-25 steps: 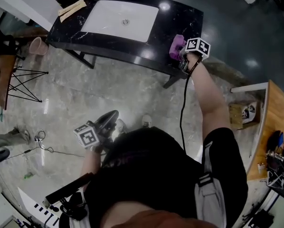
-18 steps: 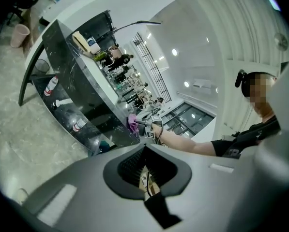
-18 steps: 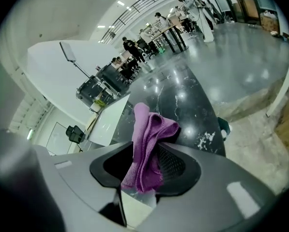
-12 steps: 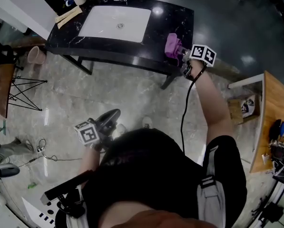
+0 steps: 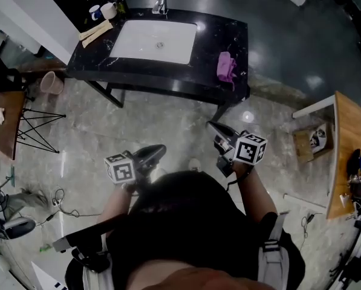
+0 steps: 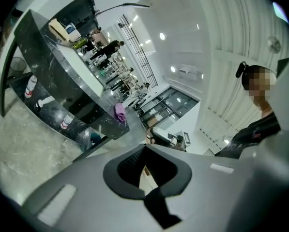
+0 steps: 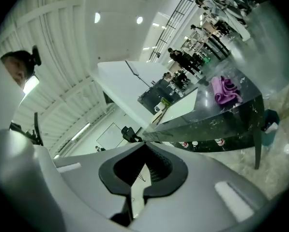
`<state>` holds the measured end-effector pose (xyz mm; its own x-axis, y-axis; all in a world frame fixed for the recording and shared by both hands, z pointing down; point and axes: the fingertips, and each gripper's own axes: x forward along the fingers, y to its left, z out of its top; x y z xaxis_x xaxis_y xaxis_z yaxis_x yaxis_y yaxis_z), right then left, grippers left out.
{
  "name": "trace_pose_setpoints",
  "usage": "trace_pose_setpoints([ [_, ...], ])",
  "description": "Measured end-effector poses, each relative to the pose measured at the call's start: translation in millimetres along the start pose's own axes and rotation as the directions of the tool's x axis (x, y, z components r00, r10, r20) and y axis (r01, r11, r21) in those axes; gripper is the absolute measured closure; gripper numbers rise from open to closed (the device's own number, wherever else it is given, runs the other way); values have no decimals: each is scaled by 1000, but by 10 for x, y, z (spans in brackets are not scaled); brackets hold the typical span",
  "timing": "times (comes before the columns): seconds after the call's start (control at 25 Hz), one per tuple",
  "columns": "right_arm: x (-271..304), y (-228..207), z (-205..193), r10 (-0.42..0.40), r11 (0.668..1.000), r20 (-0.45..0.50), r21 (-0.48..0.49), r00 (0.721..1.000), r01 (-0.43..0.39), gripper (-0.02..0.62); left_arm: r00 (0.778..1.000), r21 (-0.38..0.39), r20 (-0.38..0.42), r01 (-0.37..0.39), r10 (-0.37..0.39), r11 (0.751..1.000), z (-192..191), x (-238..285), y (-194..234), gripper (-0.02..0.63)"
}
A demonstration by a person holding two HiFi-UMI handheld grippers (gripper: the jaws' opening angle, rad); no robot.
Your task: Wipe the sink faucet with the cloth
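The purple cloth [image 5: 226, 66] lies crumpled on the right end of the black counter [image 5: 216, 35], with nothing touching it. The chrome faucet [image 5: 161, 2] stands behind the white sink basin [image 5: 156, 41]. My right gripper [image 5: 213, 126] is held over the floor in front of the counter, well short of the cloth, jaws shut and empty. My left gripper [image 5: 158, 151] hovers over the floor beside it, also shut and empty. The cloth [image 7: 225, 90] shows on the counter's end in the right gripper view. It appears small and far off as the cloth [image 6: 120, 112] in the left gripper view.
Two cups [image 5: 103, 9] and pale flat items [image 5: 95, 32] sit at the counter's back left. A pink bin [image 5: 49, 82] and a black wire stand [image 5: 29, 122] are on the floor at left. A wooden table [image 5: 349, 156] and a box [image 5: 313, 139] are at right.
The right gripper let go of the purple cloth at the counter's right end, drew back toward the person and shut. The cloth stays on the counter. The left gripper barely moved.
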<state>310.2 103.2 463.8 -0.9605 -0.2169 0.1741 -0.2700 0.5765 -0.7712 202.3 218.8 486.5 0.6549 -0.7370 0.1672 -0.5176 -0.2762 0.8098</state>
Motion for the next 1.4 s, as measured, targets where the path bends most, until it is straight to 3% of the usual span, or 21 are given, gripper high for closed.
trace_pose_setpoints([
  [0.16,50,474,-402,-3,997,-3,-78,1000,2,584,995,109,-94,49,-39,993,-50,-47,-96,606],
  [0.24,91,588,-563,-5,996,-25,-94,1000,3,584,991,123,-120,76,-61,989,-102,-54,-140,606],
  [0.4,97,642,-694,-21,997,-37,-81,999,18,584,988,87,-126,105,-94,991,-185,-82,-145,606],
  [0.68,71,649,-786,-26,999,-25,-23,999,26,584,994,73,-69,90,-85,993,52,-219,-86,606],
  [1.4,244,714,-784,2,997,-88,-74,996,-8,584,995,26,-51,89,-88,996,-66,-229,-89,606],
])
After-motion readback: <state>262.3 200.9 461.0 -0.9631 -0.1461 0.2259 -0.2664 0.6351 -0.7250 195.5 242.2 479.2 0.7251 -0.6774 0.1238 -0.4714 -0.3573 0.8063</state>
